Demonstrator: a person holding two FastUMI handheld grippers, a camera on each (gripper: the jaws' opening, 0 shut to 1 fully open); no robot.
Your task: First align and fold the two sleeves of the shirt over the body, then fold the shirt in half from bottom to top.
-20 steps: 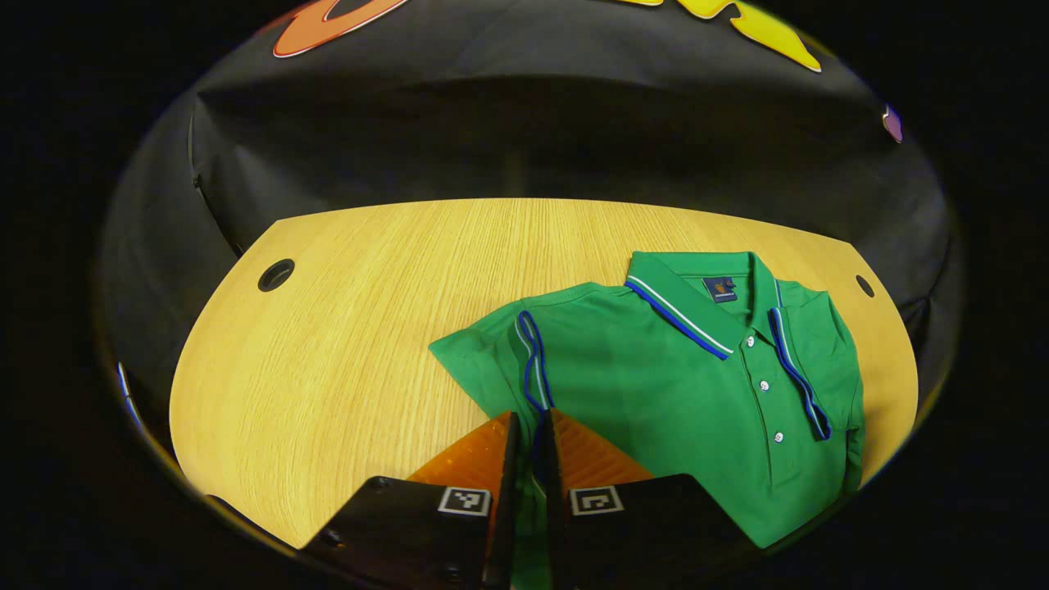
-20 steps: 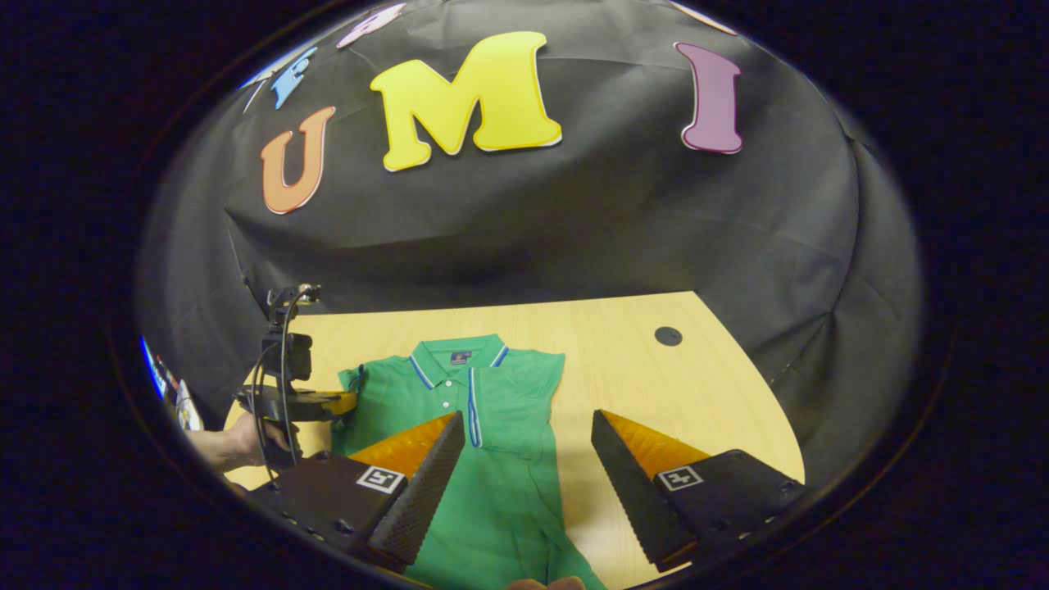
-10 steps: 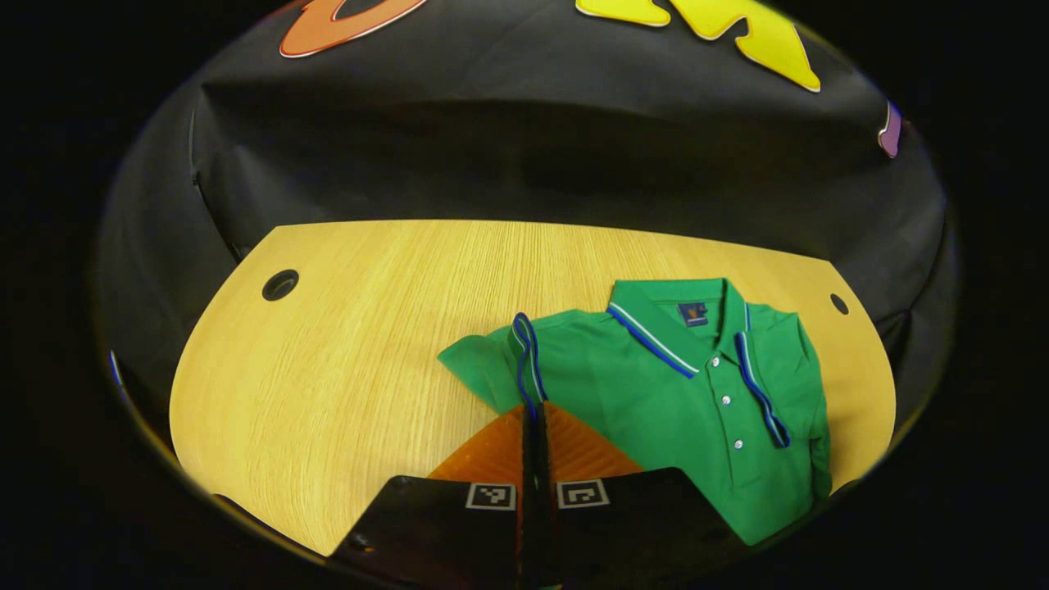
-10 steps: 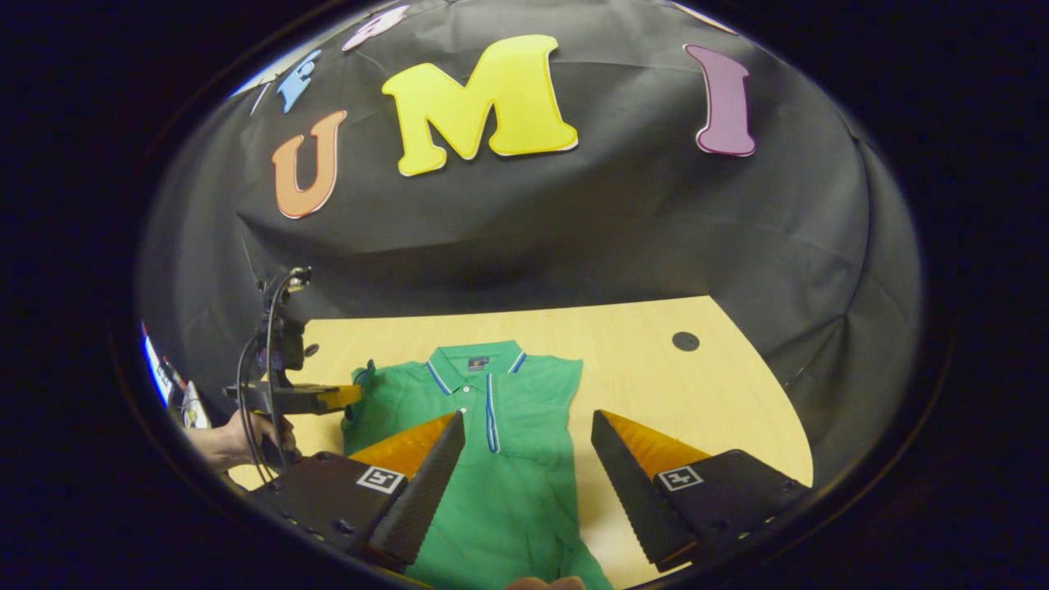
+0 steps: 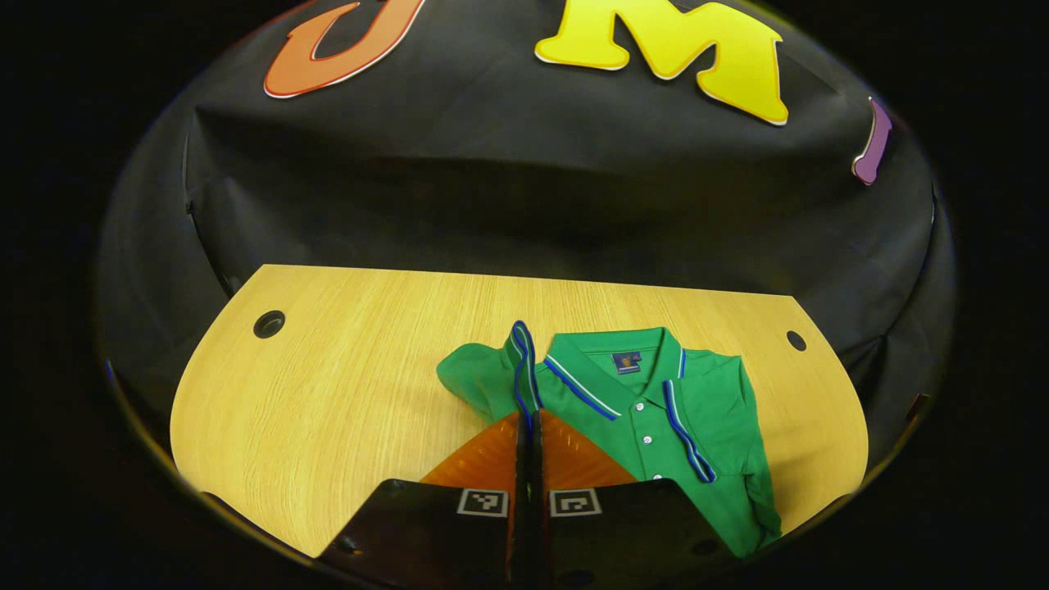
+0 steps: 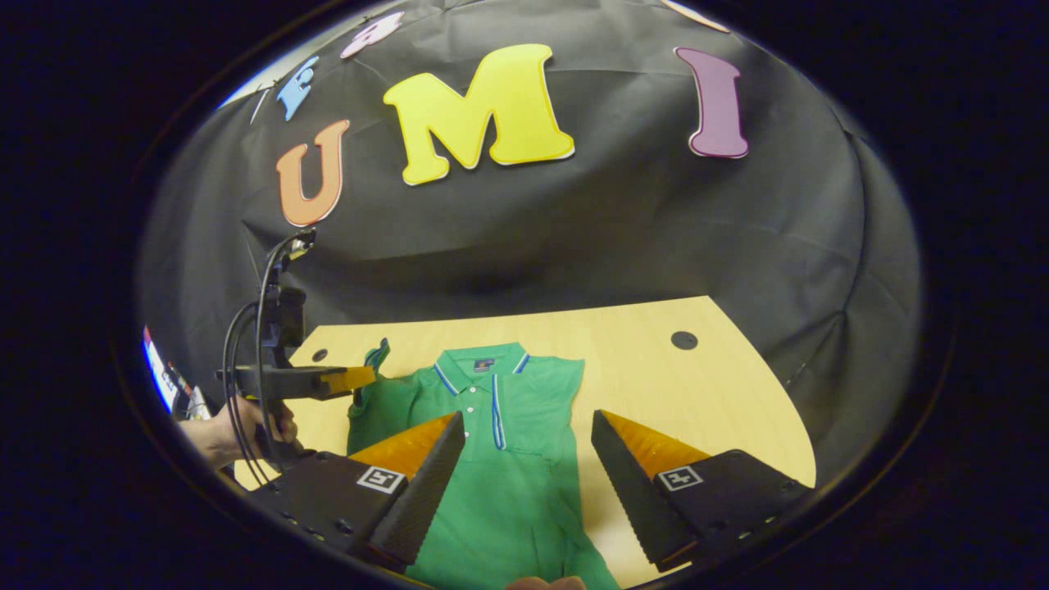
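A green polo shirt (image 5: 656,410) (image 6: 500,475) with blue and white trim lies collar-away on the wooden table (image 5: 328,393) (image 6: 697,385). One sleeve (image 5: 705,410) lies folded over the chest. The other sleeve (image 5: 483,373) (image 6: 373,393) is lifted off the table, and my left gripper (image 5: 529,418) (image 6: 365,378) is shut on its striped cuff. My right gripper (image 6: 529,426) hovers open above the shirt's lower body, nothing between its fingers.
The table has a round cable hole near each far corner (image 5: 269,324) (image 5: 796,340) (image 6: 683,338). A hand (image 6: 221,426) holds the left gripper at the left of the right gripper view. The black cloth wall stands right behind the table.
My left gripper has risen and drawn back with the sleeve cuff, lifting the sleeve higher off the table. The right gripper has stayed open and nearly still.
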